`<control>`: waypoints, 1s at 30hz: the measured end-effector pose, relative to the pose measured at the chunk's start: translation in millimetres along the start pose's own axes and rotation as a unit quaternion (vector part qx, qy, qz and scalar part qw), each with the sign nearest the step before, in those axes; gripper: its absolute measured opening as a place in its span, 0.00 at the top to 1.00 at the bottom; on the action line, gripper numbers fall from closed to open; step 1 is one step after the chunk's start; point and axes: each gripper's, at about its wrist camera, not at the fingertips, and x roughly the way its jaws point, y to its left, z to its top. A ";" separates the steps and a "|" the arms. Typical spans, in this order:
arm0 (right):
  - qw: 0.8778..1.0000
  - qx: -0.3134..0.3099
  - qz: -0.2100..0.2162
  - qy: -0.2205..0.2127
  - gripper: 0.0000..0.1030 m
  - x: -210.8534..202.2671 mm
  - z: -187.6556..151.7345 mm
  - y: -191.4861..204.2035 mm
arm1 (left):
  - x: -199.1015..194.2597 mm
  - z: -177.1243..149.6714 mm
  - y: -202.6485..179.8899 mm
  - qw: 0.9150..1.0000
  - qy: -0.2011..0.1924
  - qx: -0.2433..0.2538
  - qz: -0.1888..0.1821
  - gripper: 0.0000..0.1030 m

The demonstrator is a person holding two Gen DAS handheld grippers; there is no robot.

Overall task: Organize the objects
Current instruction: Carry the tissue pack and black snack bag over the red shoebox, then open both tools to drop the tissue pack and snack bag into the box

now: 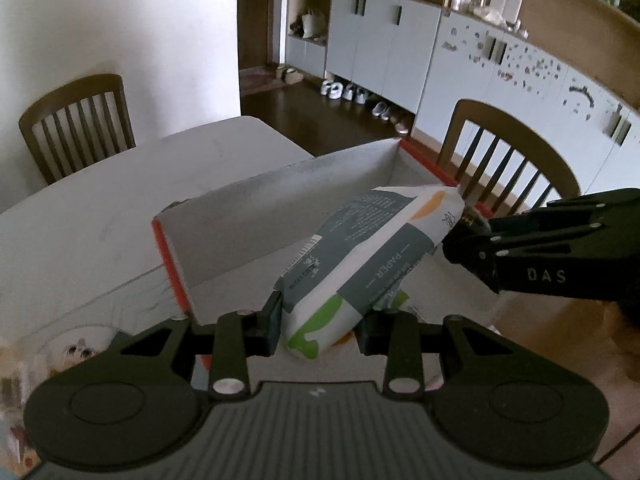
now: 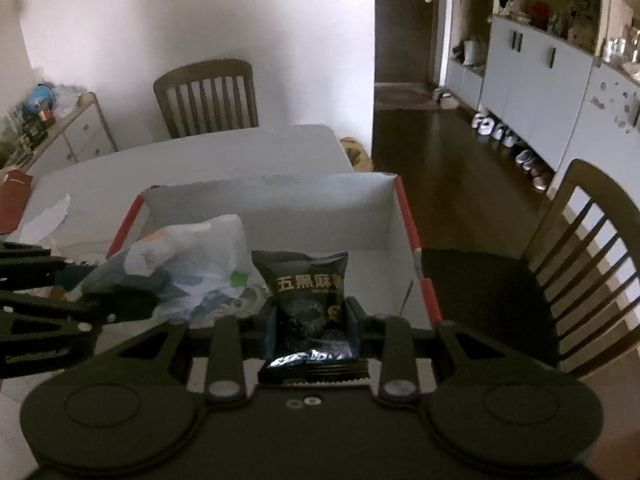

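Left gripper pitched downward, clenched on one white tissue pack with grey, green and orange print; pack angled up and to the right, its far end over the open box. Right gripper likewise pitched downward, clamped on one black snack packet with gold characters, held upright just above the box's near edge. Seen in the left wrist view at right, near the tissue pack's far end, touching or not cannot be told. Box: one, white inside, red-edged corners, resting on the white table. Beyond the table: two wooden slat-back chairs, one at the far side, one at the right. Farther back: dark floor, row of shoes under pale cabinets.
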 end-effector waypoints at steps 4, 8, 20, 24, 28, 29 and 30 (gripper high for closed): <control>1.000 0.002 0.004 0.018 0.68 18.6 -2.1 -9.8 | 23.0 5.0 -2.4 1.000 0.020 -0.003 0.005 0.67; 0.999 0.003 -0.002 0.044 0.68 40.1 -5.7 -14.5 | 45.7 4.6 -2.4 0.999 0.045 0.002 0.018 0.67; 0.995 -0.041 -0.010 0.087 0.68 67.6 -17.8 -3.8 | 82.9 -4.6 -0.5 0.992 0.117 0.000 0.035 0.67; 0.994 -0.048 -0.011 0.095 0.67 72.8 -19.2 -0.6 | 87.3 -4.7 -0.7 0.991 0.133 0.002 0.034 0.66; 0.995 -0.048 -0.007 0.093 0.65 74.5 -19.4 1.3 | 89.1 -3.0 0.8 0.989 0.144 0.005 0.031 0.63; 0.994 -0.049 -0.005 0.094 0.65 74.2 -20.2 1.2 | 89.2 -3.6 1.0 0.989 0.145 0.006 0.030 0.60; 0.994 -0.050 -0.003 0.095 0.64 75.0 -18.8 -0.2 | 89.9 -2.8 0.3 0.989 0.147 0.008 0.030 0.55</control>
